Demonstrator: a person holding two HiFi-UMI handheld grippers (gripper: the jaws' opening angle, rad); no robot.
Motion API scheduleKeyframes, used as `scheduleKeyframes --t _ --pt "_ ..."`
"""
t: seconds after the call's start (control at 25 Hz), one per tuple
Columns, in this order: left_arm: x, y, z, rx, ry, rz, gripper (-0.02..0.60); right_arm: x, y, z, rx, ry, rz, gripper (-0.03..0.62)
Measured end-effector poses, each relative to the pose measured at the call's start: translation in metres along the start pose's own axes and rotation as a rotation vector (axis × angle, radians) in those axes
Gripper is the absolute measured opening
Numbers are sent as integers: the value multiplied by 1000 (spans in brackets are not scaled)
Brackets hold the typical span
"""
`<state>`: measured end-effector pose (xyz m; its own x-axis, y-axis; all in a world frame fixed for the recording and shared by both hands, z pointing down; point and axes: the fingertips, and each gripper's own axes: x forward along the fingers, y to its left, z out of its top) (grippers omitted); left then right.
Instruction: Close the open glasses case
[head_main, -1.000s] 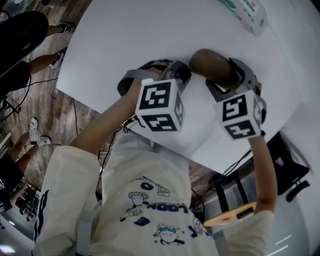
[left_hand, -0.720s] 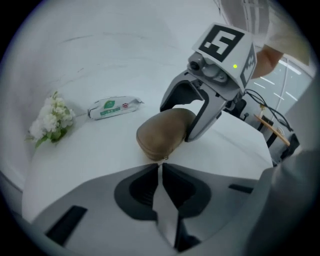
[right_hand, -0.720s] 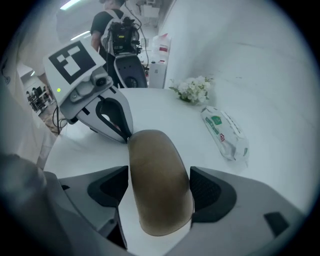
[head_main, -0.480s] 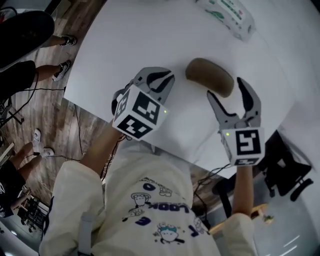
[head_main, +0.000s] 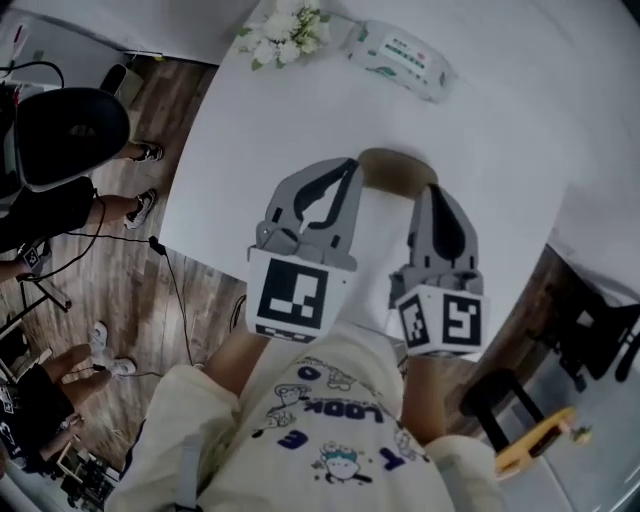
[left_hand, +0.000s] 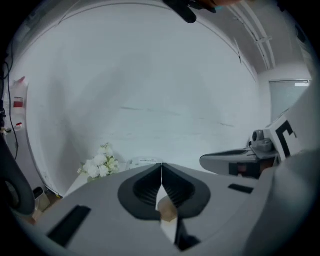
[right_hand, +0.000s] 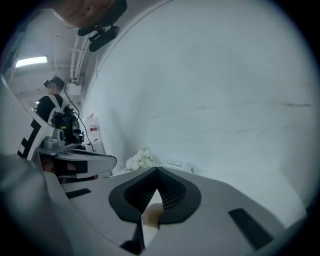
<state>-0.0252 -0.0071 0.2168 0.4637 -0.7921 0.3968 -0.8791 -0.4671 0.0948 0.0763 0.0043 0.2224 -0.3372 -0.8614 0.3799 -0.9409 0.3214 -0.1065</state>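
Observation:
The brown glasses case (head_main: 392, 170) lies closed on the white table (head_main: 300, 110), its near part hidden behind my grippers. My left gripper (head_main: 349, 165) hovers above the table just left of the case, jaws shut with nothing between them. Just right of the case my right gripper (head_main: 431, 190) is raised the same way, also shut and empty. In the left gripper view the jaws of the left gripper (left_hand: 161, 166) meet at the tips, and a bit of the case (left_hand: 168, 213) shows below them. The right gripper (right_hand: 157, 171) looks the same, with the case (right_hand: 151, 216) underneath.
White flowers (head_main: 283, 32) and a pack of wipes (head_main: 402, 60) lie at the table's far side. The table's left edge (head_main: 190, 190) drops to a wooden floor with cables and a person's legs (head_main: 60, 200). A dark chair (head_main: 590, 330) stands at the right.
A second ago both grippers were at the case. They have since lifted off it and drawn back toward me, and the right jaws went from open to shut.

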Motion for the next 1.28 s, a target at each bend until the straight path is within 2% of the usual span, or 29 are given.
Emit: scheduleKeyframes --t 0.16,0.36,0.84,1.08,1.28 --pt "-11 -8 32 40 -89 46 5 -14 1 26 -12 -115 -71 1" --pt "-22 -19 42 48 -125 85 2 -34 -2 41 -1 -181 -112 1" --pt "-32 -37 44 73 -142 109 2 -60 -12 46 5 -215 -156 0" --pt "-34 -37 48 51 -160 114 2 -63 -12 46 -1 -210 -167 0" --pt "-36 -36 49 71 -165 115 2 -64 -11 50 -12 -220 -166 0"
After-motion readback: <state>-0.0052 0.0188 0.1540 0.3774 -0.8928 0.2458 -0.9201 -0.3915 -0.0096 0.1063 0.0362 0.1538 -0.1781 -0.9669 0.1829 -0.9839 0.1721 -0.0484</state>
